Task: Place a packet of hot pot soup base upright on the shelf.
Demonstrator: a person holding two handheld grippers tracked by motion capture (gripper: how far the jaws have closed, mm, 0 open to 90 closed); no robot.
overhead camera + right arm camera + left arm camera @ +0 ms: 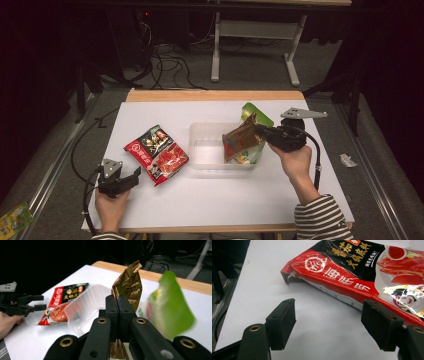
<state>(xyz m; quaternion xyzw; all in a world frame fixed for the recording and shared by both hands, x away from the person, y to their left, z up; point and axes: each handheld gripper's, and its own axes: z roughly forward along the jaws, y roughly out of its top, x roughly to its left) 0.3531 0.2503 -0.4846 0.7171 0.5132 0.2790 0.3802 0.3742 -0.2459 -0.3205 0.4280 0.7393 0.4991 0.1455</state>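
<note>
At table left: left gripper low over white table, jaws spread wide and empty, aimed at near corner of red sauce packet. Just short of contact; packet lying flat, one corner curled up in left gripper view.

At centre: clear plastic tray resting on table, well apart from red packet.

At table right: right gripper with jaws clamped tight on edge of gold-brown pouch, pouch hanging over tray's right end, lower edge inside or just above tray; cannot tell which. Green pouch leaning at tray's far right corner, close beside held pouch.

Risks, judged: narrow pinch at pouch edge, so slip or swing likely on release. Green pouch liable to be knocked over. Red packet flat and glossy, so open jaws may skid across it rather than bite.
</note>
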